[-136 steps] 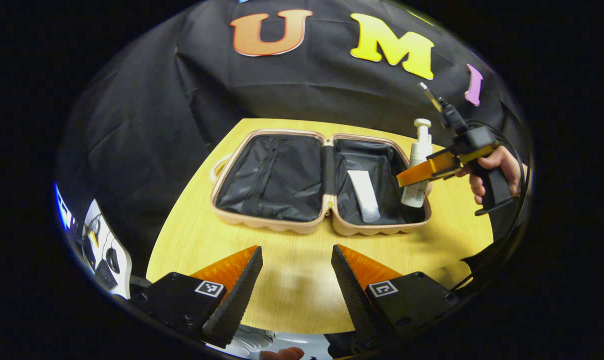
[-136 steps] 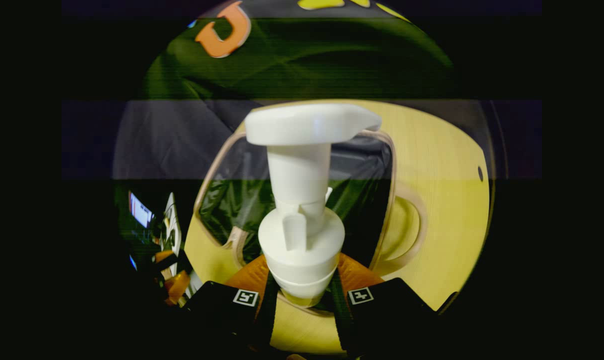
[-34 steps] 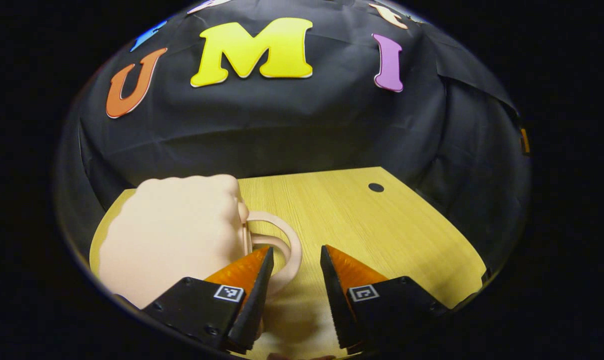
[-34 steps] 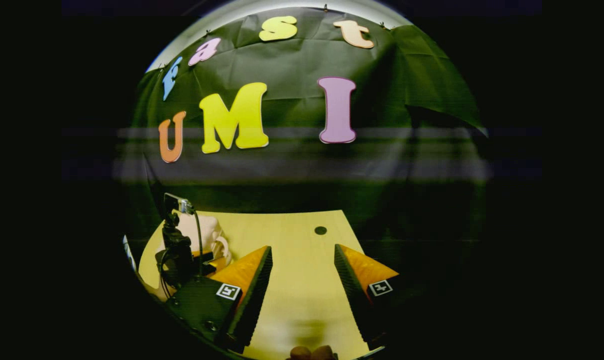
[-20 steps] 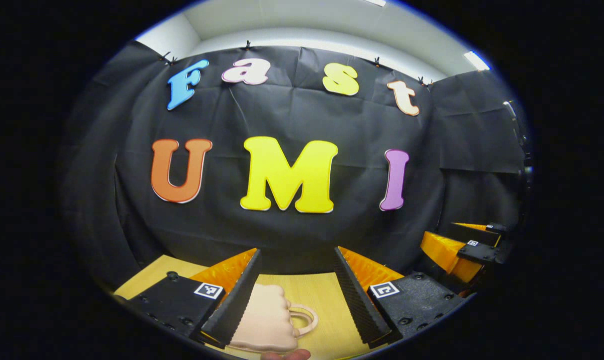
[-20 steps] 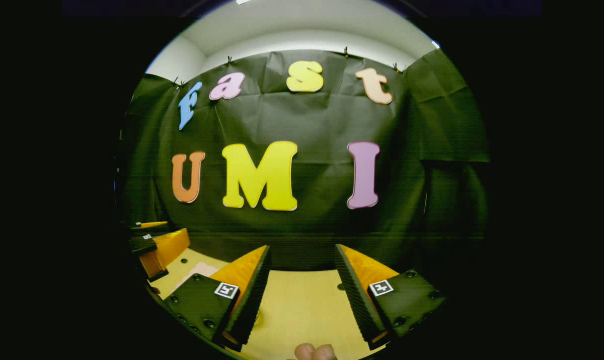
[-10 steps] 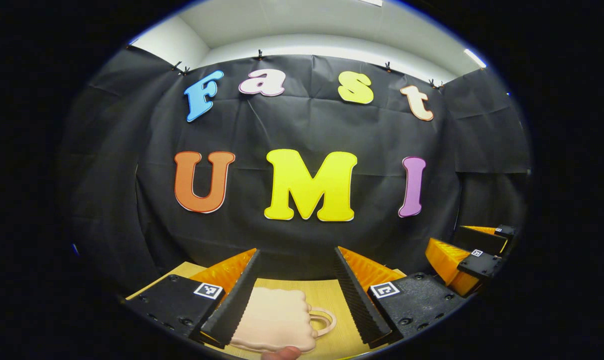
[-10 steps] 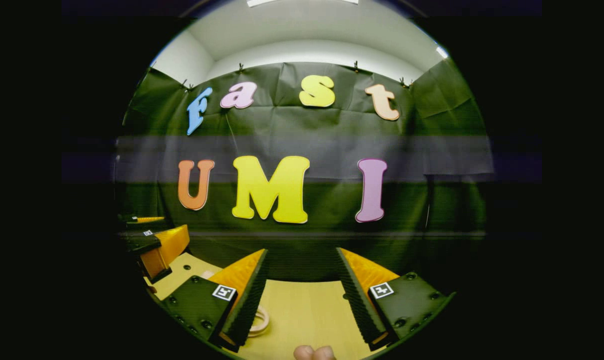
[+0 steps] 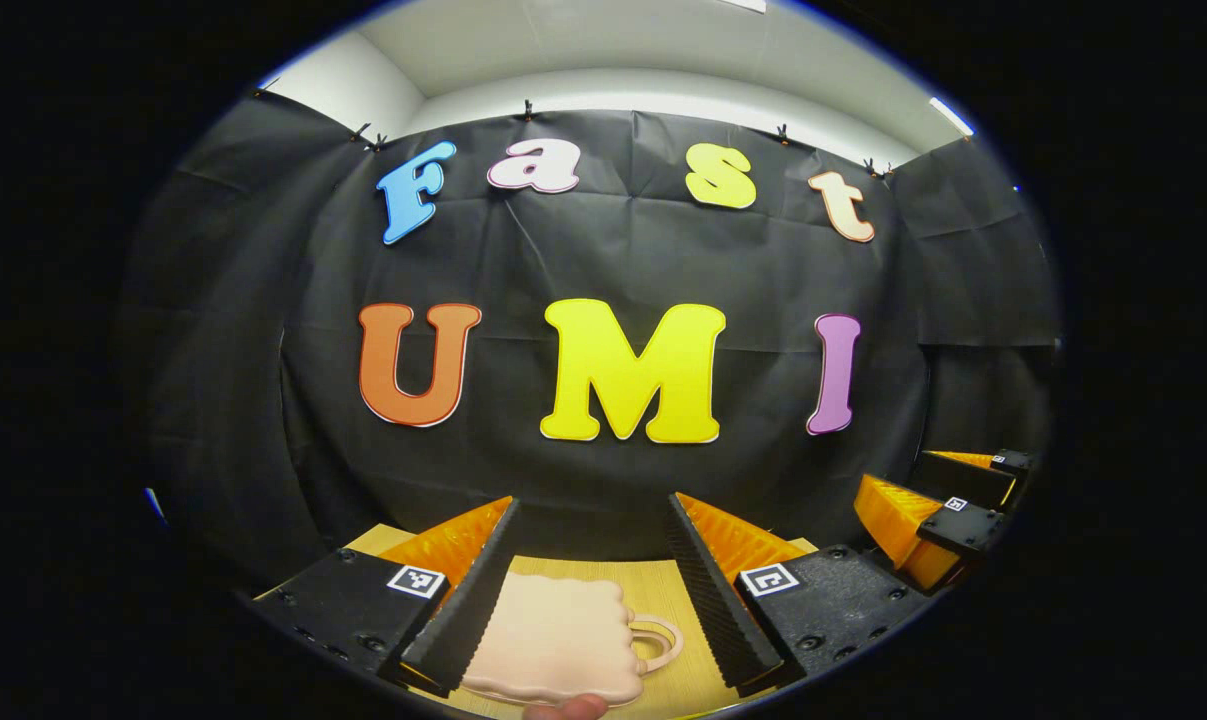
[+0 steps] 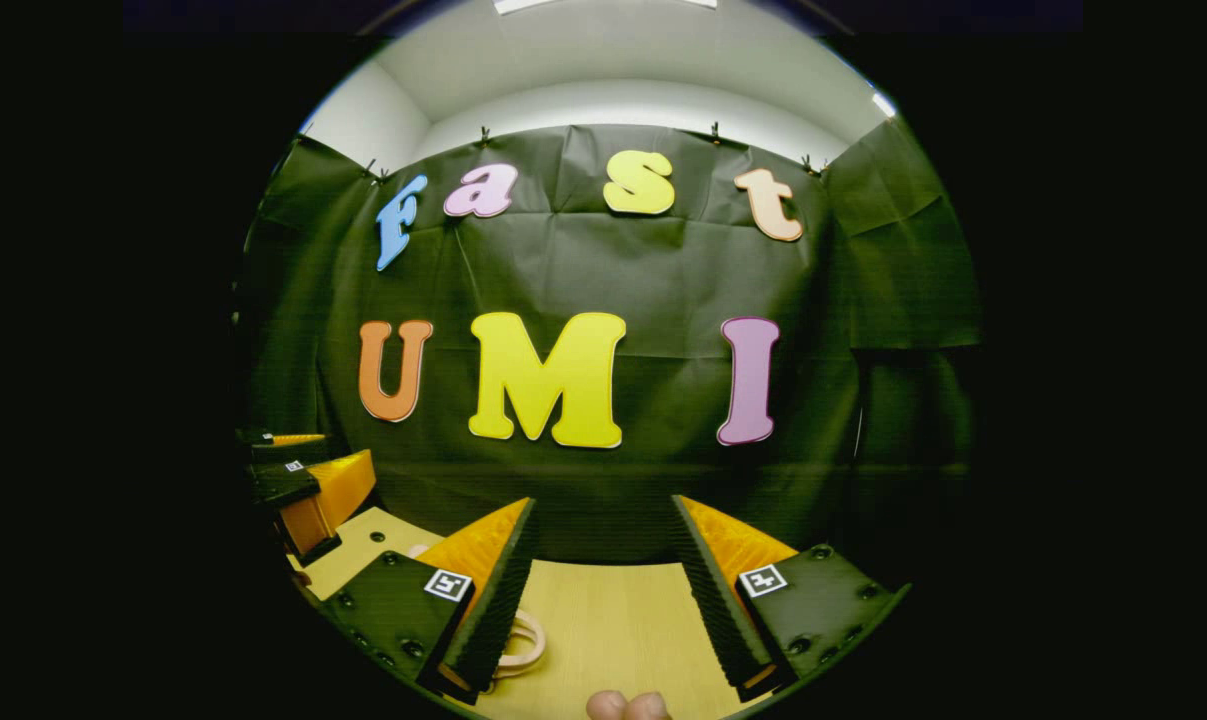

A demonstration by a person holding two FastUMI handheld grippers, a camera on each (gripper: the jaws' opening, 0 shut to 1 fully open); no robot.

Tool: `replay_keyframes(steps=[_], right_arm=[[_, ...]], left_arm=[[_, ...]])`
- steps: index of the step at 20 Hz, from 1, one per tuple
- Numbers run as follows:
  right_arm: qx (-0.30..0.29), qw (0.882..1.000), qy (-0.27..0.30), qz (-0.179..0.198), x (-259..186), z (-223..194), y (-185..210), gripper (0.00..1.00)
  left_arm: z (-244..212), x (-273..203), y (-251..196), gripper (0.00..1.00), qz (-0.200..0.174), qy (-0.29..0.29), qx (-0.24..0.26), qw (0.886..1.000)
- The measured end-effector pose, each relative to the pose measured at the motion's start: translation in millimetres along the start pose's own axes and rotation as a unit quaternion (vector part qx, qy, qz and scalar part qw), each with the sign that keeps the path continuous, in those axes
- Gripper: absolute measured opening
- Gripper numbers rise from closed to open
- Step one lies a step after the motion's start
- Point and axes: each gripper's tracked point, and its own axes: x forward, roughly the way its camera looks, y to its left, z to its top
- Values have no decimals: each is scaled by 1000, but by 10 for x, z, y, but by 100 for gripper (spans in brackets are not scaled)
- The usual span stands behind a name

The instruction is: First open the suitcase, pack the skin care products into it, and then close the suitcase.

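The small peach suitcase (image 9: 558,640) lies closed on the wooden table (image 9: 663,585), its loop handle (image 9: 658,643) pointing right. My left gripper (image 9: 591,510) hangs open above it, level with the back wall, nothing between its fingers. In the right gripper view the suitcase handle (image 10: 523,640) peeks out beside the left finger, and my right gripper (image 10: 603,512) stands open and empty over bare table (image 10: 603,620). Each view catches the other gripper at its edge: the right one (image 9: 948,500) at the far right, the left one (image 10: 308,480) at the far left.
The black booth cloth (image 9: 603,260) rises straight ahead behind the table's far edge. A small dark hole (image 10: 678,574) marks the tabletop near the right gripper's right finger. Fingertips of a hand (image 10: 628,706) show at the bottom edge.
Both grippers have drifted slightly; the suitcase and its handle show a little more beneath them than half a second ago. Earlier the suitcase lay open with products inside; now it is closed.
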Motion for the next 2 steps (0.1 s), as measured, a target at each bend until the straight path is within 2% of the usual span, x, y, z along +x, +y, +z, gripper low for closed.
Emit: replay_keyframes(steps=[2], right_arm=[[0,1000,2,0,2,-16,15,78]], left_arm=[[-5,8,13,92,1,2,3,1000]])
